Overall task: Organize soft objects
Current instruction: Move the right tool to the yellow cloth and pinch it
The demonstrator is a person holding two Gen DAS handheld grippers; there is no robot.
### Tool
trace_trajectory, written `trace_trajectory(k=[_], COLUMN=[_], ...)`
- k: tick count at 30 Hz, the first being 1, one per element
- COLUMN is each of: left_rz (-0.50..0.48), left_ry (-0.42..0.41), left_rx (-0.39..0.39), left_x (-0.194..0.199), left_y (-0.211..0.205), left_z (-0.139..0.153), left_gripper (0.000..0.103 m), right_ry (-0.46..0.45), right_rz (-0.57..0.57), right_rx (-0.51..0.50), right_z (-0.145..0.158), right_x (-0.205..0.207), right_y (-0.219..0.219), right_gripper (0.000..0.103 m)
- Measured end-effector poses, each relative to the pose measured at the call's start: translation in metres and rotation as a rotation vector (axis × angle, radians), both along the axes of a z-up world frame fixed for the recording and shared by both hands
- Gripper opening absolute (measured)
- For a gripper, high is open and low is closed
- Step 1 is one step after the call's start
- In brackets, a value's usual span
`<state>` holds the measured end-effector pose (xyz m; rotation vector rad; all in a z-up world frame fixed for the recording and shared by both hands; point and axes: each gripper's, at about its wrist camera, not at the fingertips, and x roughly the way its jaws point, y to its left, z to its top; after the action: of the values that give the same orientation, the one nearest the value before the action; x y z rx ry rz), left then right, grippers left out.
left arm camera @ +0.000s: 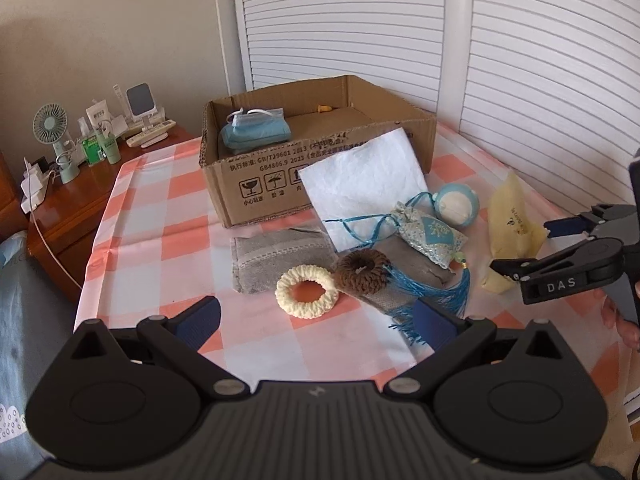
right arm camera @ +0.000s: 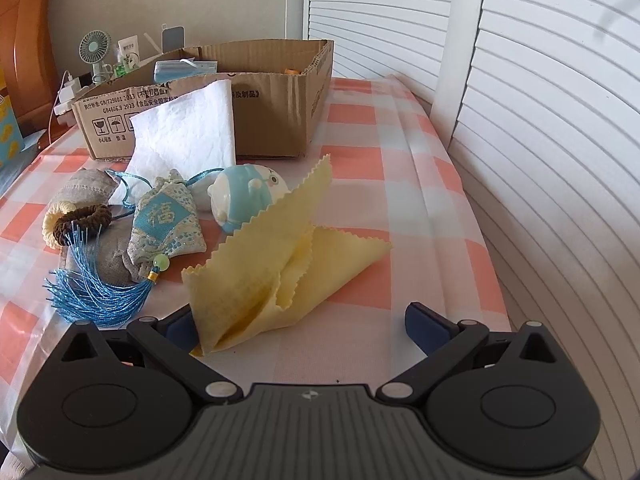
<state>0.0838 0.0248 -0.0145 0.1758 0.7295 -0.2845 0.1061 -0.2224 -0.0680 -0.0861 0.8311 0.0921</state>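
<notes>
My left gripper (left arm camera: 316, 320) is open above the checked tablecloth, just short of a cream scrunchie (left arm camera: 306, 290) and a brown scrunchie (left arm camera: 362, 272). Both scrunchies lie on grey cloths (left arm camera: 280, 256). A blue sachet with a tassel (left arm camera: 428, 236), a white cloth (left arm camera: 364, 196) and a blue-white toy (left arm camera: 456, 204) lie behind them. My right gripper (right arm camera: 304, 326) is open around the near end of a crumpled yellow cloth (right arm camera: 272, 272), which touches its left finger. The cardboard box (left arm camera: 280, 184) at the back holds blue face masks (left arm camera: 256, 128).
A wooden cabinet (left arm camera: 80, 200) to the left of the table carries a small fan (left arm camera: 50, 126), bottles and remotes. White louvred doors (right arm camera: 540, 120) run along the back and right side. A hand (left arm camera: 628, 328) shows at the right edge. Blue bedding lies at lower left.
</notes>
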Motion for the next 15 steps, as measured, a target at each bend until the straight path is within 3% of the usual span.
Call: trace_trajectory(k=[11,15], left_rz=[0.054,0.073], left_ry=[0.035,0.027], left_rx=[0.046,0.056], left_x=[0.032,0.038], left_y=[0.006,0.003], left_z=[-0.039,-0.048], left_gripper=[0.099,0.087], right_ry=[-0.022,-0.023], right_rz=[-0.010,-0.010], right_rx=[-0.004,-0.003], right_z=[-0.001,-0.001], right_x=[-0.003,-0.004], right_y=[0.002,0.002], right_gripper=[0.103,0.103])
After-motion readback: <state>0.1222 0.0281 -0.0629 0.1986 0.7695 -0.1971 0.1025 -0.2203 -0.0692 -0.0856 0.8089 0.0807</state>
